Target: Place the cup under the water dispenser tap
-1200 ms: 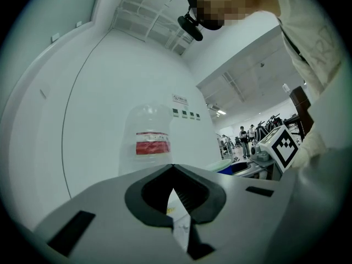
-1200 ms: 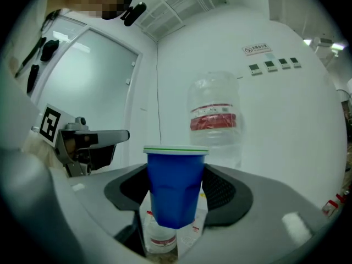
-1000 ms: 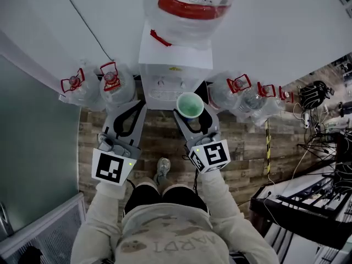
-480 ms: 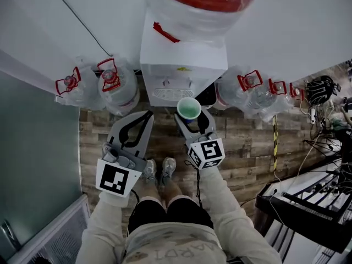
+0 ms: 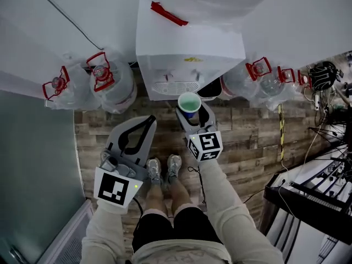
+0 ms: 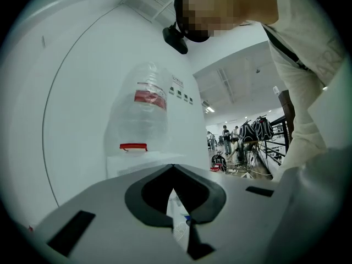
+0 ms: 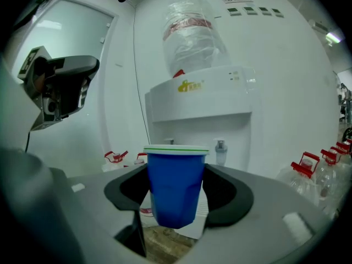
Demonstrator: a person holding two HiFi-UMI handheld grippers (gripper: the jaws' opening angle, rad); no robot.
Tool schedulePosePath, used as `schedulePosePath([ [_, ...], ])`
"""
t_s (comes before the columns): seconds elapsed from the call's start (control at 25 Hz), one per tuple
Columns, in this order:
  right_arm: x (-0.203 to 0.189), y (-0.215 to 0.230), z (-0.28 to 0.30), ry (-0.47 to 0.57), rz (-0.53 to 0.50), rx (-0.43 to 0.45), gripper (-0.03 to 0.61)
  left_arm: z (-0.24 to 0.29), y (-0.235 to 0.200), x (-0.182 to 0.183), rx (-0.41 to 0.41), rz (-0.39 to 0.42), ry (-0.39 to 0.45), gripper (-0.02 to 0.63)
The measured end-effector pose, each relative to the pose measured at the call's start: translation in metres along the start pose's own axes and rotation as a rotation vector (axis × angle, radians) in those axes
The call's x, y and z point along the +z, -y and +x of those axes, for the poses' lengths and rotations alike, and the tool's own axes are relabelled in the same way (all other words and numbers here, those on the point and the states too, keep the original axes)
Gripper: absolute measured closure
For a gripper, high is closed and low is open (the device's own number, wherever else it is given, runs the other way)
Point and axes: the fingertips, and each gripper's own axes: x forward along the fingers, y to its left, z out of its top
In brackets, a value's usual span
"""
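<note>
The right gripper (image 5: 193, 113) is clamped on a blue plastic cup with a white rim and green inside (image 5: 188, 103), one dark pad on each side of its wall, and holds it upright above the wood-plank floor (image 5: 247, 131). The cup hangs just in front of the white water dispenser (image 5: 187, 54), close to its drip grille (image 5: 175, 87) but not in the recess. In the right gripper view its rim sits lower than the two taps (image 7: 220, 146).

The left gripper (image 5: 149, 120) is closed with nothing in it, tips meeting, off to the cup's left and nearer the person.

Clear water bottles with red handles (image 5: 113, 87) flank the dispenser on both sides. The person's shoes (image 5: 165, 166) stand behind the grippers, and a dark rack with cables (image 5: 319, 191) stands far right.
</note>
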Motion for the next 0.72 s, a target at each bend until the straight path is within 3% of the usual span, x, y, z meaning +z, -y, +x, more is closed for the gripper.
schedulePosePath([
  [0.32,-0.045,0.019,0.04,-0.009,-0.013,-0.054,0.278,0.008,-0.009,-0.049,-0.049,0.006,-0.012,0.609],
  [0.72,-0.082,0.046,0.08,-0.032,-0.028,-0.089,0.279,0.024,-0.015,-0.084,-0.073,0.002,-0.012,0.609],
])
